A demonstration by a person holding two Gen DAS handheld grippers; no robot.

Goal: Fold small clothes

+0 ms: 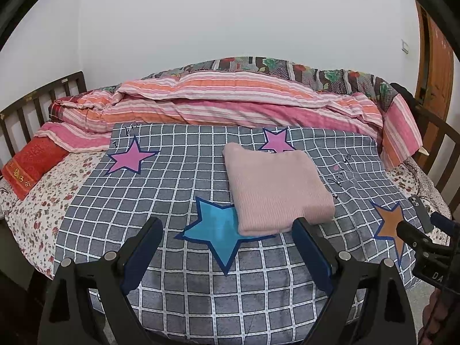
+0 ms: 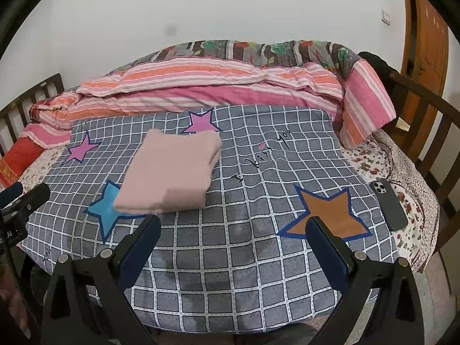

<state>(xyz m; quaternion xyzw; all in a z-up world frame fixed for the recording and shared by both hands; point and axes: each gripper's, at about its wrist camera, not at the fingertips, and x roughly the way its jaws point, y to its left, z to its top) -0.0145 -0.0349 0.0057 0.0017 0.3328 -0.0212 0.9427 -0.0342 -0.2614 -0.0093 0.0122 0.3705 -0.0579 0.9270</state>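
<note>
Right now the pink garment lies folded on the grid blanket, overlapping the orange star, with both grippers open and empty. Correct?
Not quite. The pink garment overlaps the blue star, not the orange star; the right wrist view shows it. The rest holds.

Pale pink folded cloth (image 1: pixel 276 189). Grey blanket (image 1: pixel 178 201) with white grid and pink, blue, orange stars. Pink-and-orange striped quilt (image 1: pixel 230 100). White floral sheet (image 1: pixel 37 212). Red pillow (image 1: pixel 31 164). Dark grey phone (image 2: pixel 389 202).
</note>
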